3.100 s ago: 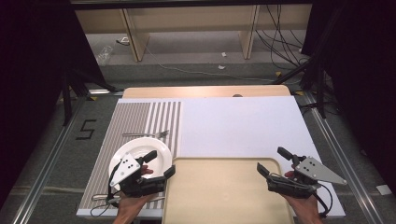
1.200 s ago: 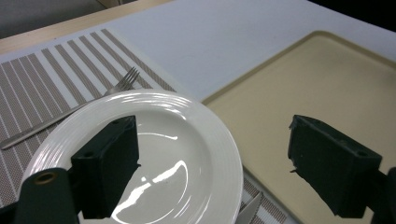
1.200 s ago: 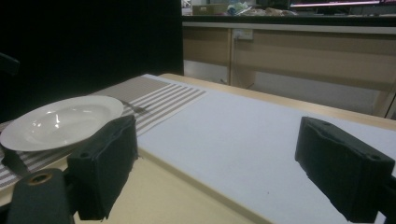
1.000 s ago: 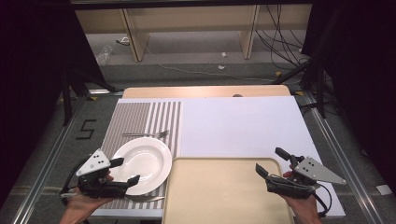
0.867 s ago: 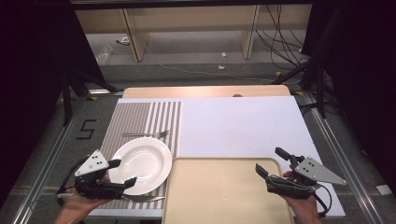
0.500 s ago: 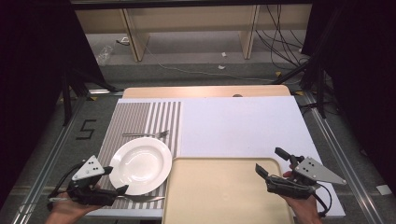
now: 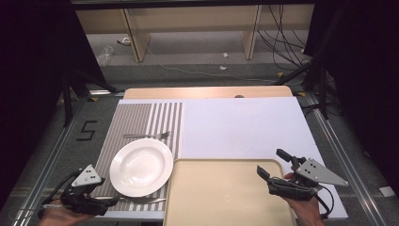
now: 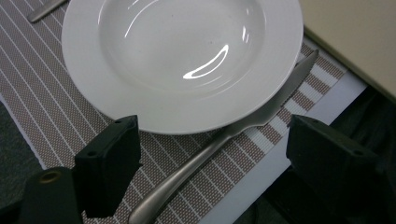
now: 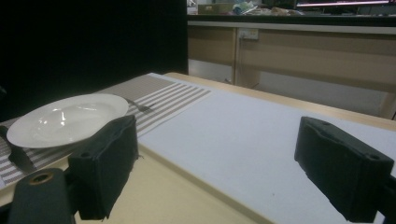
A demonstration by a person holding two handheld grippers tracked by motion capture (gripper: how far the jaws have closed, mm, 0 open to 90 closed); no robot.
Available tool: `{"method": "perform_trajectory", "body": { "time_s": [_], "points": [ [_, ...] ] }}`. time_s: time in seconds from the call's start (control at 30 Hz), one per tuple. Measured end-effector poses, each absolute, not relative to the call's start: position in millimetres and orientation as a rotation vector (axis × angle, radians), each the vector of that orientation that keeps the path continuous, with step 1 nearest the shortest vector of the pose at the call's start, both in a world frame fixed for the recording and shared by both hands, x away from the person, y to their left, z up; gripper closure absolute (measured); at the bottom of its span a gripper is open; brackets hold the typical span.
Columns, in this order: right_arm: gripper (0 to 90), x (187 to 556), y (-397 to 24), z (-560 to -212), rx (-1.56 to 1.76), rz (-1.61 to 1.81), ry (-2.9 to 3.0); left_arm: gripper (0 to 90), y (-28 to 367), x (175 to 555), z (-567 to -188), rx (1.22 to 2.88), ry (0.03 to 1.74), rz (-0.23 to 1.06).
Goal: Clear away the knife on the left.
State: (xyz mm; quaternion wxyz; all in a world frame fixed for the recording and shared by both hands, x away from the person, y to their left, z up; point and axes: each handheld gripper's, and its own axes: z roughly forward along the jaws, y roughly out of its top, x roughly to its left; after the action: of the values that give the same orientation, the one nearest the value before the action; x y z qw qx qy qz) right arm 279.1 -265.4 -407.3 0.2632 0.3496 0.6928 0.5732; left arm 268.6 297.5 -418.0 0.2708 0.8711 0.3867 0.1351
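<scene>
— At the table's near left corner: left gripper, held low off the striped placemat, jaws spread wide, gripping nothing. What lies ahead of it?

— Between those jaws in the left gripper view: a knife, handle toward the camera, blade running up and to the right, tucked under the rim of the white plate. Untouched by either jaw.

— And the plate itself?

— On the placemat's near part, just left of the beige tray. Beyond it, a fork lying crosswise on the stripes, apart from the plate's far rim.

— Further right?

— White mat across the middle and right of the table, tray at its near edge. Over the tray's right rim: right gripper, in a hand from below, jaws likewise wide apart and holding nothing. Well apart from plate and knife, both seen far off at the left in the right gripper view.
</scene>
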Motion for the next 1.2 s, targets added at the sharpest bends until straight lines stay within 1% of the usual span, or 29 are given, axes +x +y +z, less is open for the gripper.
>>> {"method": "perform_trajectory", "body": {
  "time_s": [0.1,0.53,0.63,0.73,1.0,1.2],
  "points": [
    [14.3,279.9,-265.0,-407.8,0.942,1.55,1.879,17.6,299.2,271.8,-425.7,2.39,1.042,0.332],
    [14.6,280.2,-264.5,-408.1,0.938,1.555,1.886,20.3,297.7,282.2,-442.4,2.498,1.038,0.274],
    [14.7,280.3,-264.7,-407.9,0.939,1.553,1.891,22.5,296.3,288.0,-446.8,2.555,1.025,0.252],
    [14.7,280.4,-264.7,-407.8,0.936,1.555,1.889,23.7,296.3,291.1,-449.8,2.571,1.023,0.24],
    [14.9,281.2,-264.1,-408.3,0.935,1.558,1.892,30.4,293.4,295.5,-456.8,2.629,0.995,0.218],
    [14.9,281.3,-263.7,-408.4,0.932,1.559,1.896,32.0,291.7,299.8,-462.3,2.669,0.974,0.21]
  ]
}}
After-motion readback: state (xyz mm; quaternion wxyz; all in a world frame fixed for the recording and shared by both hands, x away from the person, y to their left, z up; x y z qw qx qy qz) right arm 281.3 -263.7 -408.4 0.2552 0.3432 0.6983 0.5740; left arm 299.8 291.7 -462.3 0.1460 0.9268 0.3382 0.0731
